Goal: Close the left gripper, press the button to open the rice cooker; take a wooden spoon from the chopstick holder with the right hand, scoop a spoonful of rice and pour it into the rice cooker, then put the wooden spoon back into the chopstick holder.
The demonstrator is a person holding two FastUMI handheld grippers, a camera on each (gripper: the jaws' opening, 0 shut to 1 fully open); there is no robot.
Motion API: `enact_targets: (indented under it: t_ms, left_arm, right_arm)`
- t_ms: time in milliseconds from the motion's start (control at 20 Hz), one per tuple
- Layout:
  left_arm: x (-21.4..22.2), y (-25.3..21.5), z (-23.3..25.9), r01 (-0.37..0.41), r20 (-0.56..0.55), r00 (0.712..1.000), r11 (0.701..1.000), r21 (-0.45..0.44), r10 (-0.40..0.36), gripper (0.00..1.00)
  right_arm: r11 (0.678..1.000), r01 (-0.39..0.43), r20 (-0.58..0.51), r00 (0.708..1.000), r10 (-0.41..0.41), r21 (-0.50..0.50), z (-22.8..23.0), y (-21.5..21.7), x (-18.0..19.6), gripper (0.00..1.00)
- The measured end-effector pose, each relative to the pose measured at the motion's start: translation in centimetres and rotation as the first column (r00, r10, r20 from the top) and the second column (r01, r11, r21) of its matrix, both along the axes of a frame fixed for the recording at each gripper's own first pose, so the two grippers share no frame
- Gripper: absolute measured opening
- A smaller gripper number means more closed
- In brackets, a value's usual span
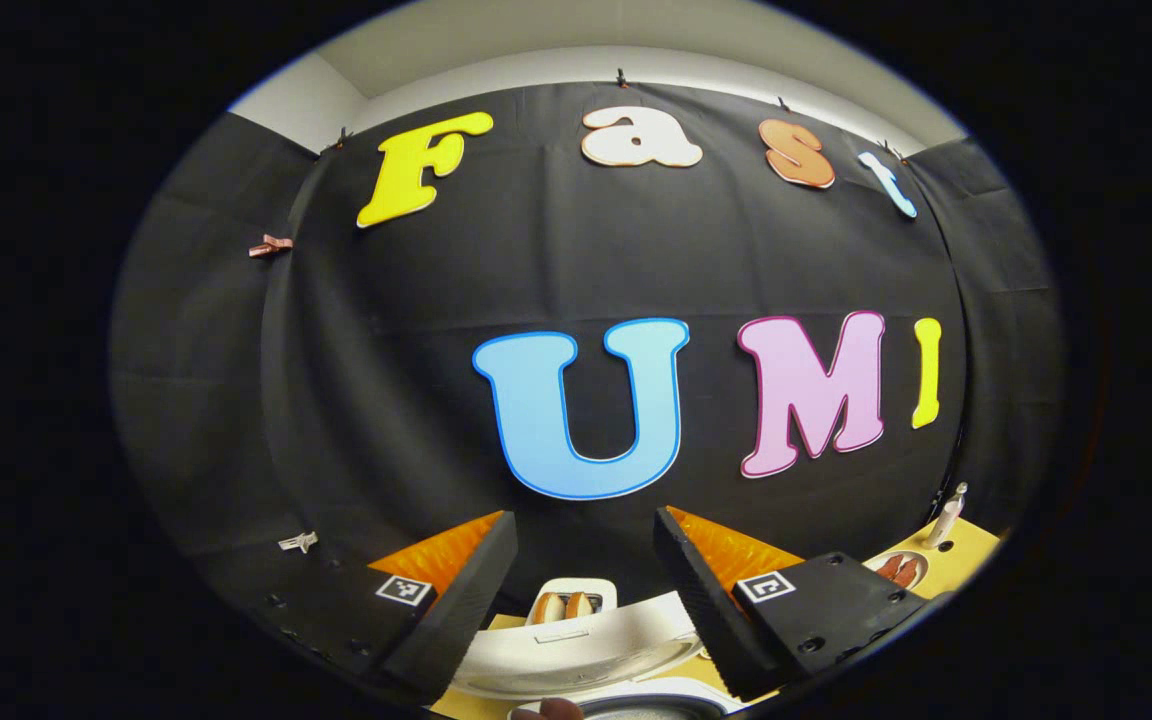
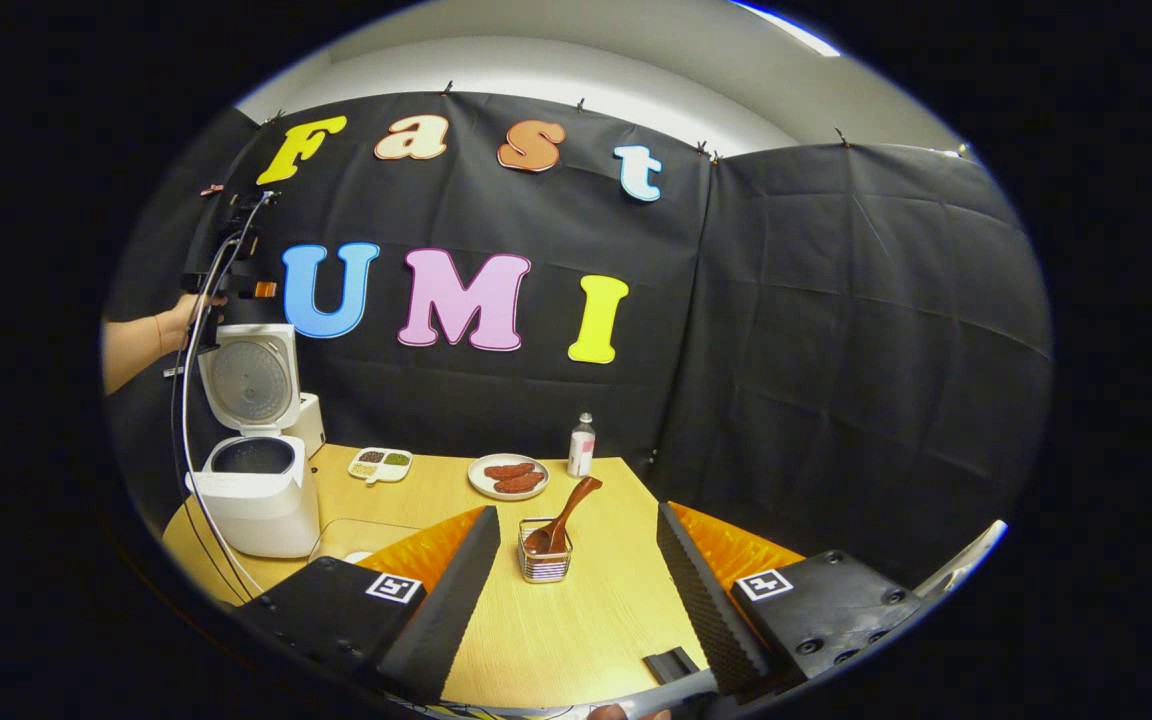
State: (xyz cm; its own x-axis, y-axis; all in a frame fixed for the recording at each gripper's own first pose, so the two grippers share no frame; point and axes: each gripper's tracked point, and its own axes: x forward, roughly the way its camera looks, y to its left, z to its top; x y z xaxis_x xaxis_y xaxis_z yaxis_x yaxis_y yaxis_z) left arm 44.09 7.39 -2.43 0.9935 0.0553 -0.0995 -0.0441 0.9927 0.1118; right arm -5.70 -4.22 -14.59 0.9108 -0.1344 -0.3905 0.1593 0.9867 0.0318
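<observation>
My right gripper [image 2: 576, 590] stood with its jaws spread wide and nothing between them. It hung low over the wooden table [image 2: 576, 640]. Directly ahead, framed by the two fingers, was the small wire chopstick holder [image 2: 544, 560]. The wooden spoon [image 2: 564, 518] rested in it, bowl down, with its handle leaning up and to the right. I had not yet touched the spoon.

Beyond the holder, near the back edge of the table, I saw a plate [image 2: 508, 477] with brown pieces of food on it, a small bottle [image 2: 582, 446] just to its right and a divided dish [image 2: 380, 464] to its left. At the far left of the table stood the white rice cooker [image 2: 256, 495]. Its lid [image 2: 250, 378] was raised upright and its dark inner pot was exposed.

A hand [image 2: 179, 316] held my left gripper [image 2: 228, 262] above the raised lid. In the left gripper view, that gripper [image 1: 586, 570] pointed at the booth wall. Its jaws stood apart and gripped nothing. Below its fingers I saw the rice cooker [image 1: 576, 655] lid, and at the lower right the plate [image 1: 898, 568] and the bottle [image 1: 948, 515].
</observation>
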Motion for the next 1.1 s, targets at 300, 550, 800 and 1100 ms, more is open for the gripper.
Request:
enact_targets:
  t_ms: [300,550,800,1100]
  left_arm:
    - [1.5,1.4,-5.8,-0.048,-0.160,0.986,0.999,-0.004,0.047,0.97]
    - [-1.0,1.3,-6.6,-0.076,-0.174,0.984,0.986,-0.145,0.050,1.00]
    - [-5.9,-0.8,-7.5,-0.073,-0.155,0.987,0.988,-0.135,0.052,1.00]
    - [-12.2,-3.1,-10.9,-0.097,-0.189,0.980,0.984,-0.152,0.068,1.00]
  right_arm:
    - [0.999,0.004,-0.034,0.999,-0.003,0.053,-1.4,0.9,-1.4,0.98]
    - [0.997,-0.026,-0.058,0.998,0.030,0.066,-2.5,1.6,-1.9,0.98]
    - [0.994,-0.052,-0.051,0.997,0.057,0.094,-2.6,1.9,-2.1,0.98]
    - [0.994,-0.090,-0.026,0.995,0.092,0.069,-1.7,1.1,-1.6,0.98]
